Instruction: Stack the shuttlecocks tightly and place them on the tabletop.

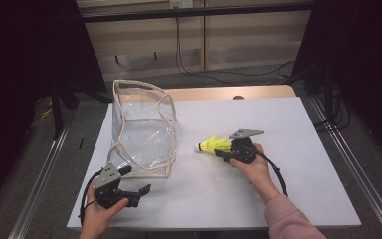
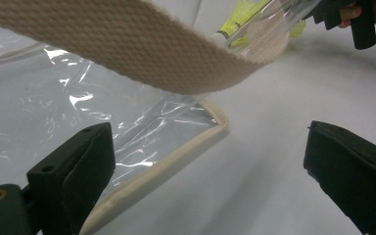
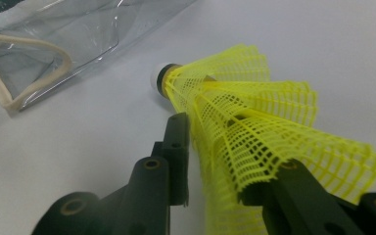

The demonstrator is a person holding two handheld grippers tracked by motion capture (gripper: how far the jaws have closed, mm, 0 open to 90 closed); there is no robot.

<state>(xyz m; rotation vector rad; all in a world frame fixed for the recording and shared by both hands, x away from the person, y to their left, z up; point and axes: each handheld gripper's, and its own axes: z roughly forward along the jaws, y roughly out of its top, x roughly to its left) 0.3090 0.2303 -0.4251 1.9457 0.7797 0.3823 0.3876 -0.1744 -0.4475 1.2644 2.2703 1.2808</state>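
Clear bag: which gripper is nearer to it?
Left. The left gripper sits open at the clear bag's near corner; the right gripper holds the yellow shuttlecock, apart to the bag's right.

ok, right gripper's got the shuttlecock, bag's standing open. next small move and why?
Probably carry the shuttlecock left and up toward the clear bag's open top. The right gripper pinches its yellow skirt, cork end pointing at the bag, still short of it. The left gripper sits open by the bag's near corner, holding nothing, so the rim is unsteadied.
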